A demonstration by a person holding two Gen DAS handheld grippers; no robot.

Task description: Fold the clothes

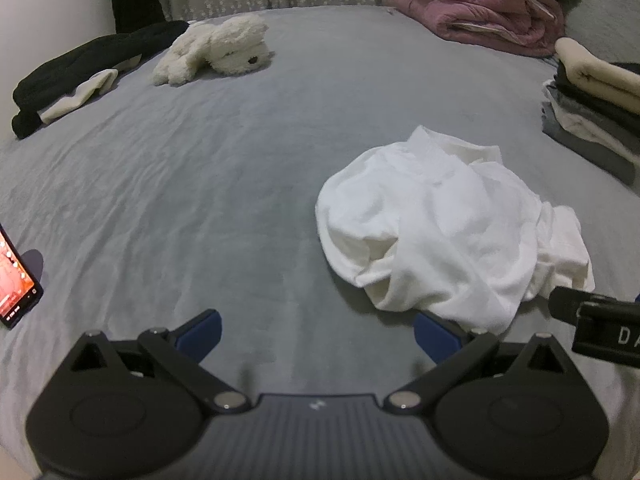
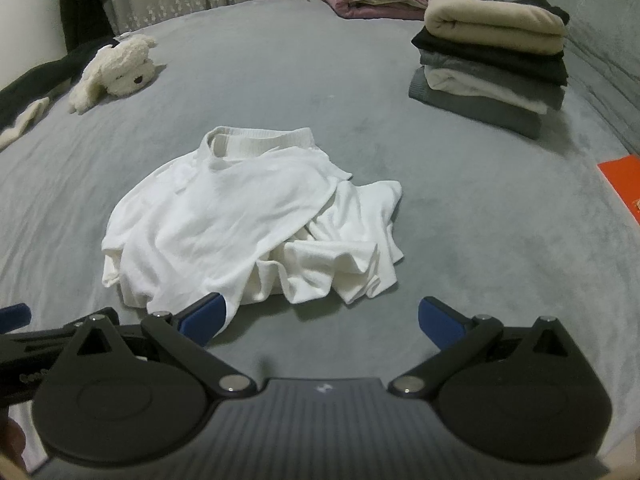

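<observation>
Bedsheet (image 1: pixel 240 208), grey and wrinkled, fills both views. Going left to right in the left wrist view: a phone (image 1: pixel 16 276) with a lit reddish screen lies at the left edge. Black clothing (image 1: pixel 80 64) with a pale sock-like piece sits far left, touching a cream plush toy (image 1: pixel 216 46) lying on its side. Left gripper (image 1: pixel 316 330) hangs low over the sheet, blue-padded fingers spread wide, nothing between them. Its right finger lies just at the near edge of the white garment (image 1: pixel 448 224), which lies crumpled in a heap right of centre; contact cannot be judged. A mauve quilt (image 1: pixel 480 8) is bundled at the far right, and a stack of folded clothes (image 1: pixel 592 100) sits at the right edge. Part of the other tool juts in at lower right.

In the right wrist view: the plush toy (image 2: pixel 116 70) is far left. The white garment (image 2: pixel 248 220) lies centre, ribbed neckband on the far side, sleeves and hem bunched on the near right. Right gripper (image 2: pixel 320 320) is wide open and empty; its left finger overlaps the garment's near hem. The folded stack (image 2: pixel 492 64), topped by a beige roll, stands well apart at far right. An orange object (image 2: pixel 624 184) shows at the right edge.
</observation>
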